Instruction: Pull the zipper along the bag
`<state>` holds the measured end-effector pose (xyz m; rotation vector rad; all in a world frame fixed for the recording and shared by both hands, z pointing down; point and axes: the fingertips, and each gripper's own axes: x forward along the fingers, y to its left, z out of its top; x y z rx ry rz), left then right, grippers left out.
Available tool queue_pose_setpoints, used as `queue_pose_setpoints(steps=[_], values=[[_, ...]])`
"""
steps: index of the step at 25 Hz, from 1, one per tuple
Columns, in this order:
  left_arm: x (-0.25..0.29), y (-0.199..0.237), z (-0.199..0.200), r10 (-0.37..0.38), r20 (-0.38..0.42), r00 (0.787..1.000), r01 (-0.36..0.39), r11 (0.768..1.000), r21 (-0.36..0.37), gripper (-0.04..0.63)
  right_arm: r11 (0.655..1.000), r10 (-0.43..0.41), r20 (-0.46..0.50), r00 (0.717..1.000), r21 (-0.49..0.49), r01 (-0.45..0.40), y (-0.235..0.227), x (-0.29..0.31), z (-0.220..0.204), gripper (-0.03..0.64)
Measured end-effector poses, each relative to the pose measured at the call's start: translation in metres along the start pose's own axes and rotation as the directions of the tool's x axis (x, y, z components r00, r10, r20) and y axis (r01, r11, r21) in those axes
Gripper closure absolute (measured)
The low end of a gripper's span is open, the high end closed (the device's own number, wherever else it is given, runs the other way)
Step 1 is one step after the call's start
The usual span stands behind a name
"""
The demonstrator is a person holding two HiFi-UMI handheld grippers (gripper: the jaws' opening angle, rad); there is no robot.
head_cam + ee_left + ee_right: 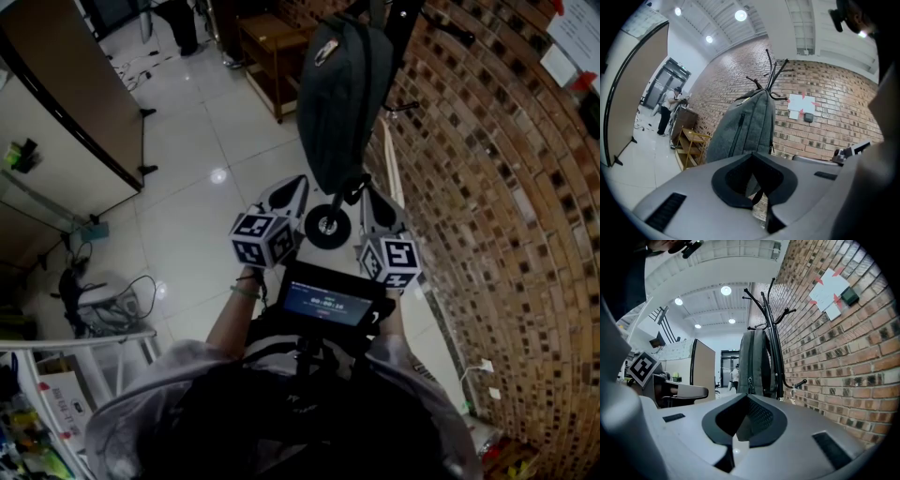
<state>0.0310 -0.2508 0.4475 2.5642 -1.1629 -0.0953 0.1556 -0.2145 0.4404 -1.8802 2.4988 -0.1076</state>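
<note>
The grey backpack [342, 94] is hanging from a coat rack [771, 310]. Just below the backpack, the left gripper [291, 184] and right gripper [372, 195] are hovering. Both are keeping their fingers pressed together on nothing, clear of the backpack's zipper pull [750, 380].

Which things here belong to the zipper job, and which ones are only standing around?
Job:
grey fabric backpack, its black zipper, black metal coat stand holding it, left gripper, right gripper.

Just around:
yellow wooden shelf, white papers on brick wall, brown partition board.
</note>
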Motion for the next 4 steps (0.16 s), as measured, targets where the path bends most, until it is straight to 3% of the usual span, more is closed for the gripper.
queue_pose_setpoints(steps=[4], values=[[-0.0009, 0.0008, 0.0001, 0.002, 0.0, 1.0, -0.002, 1.0, -0.002, 0.588, 1.0, 0.003, 0.0, 1.0, -0.006, -0.003, -0.0002, 0.0006, -0.0008, 0.609]])
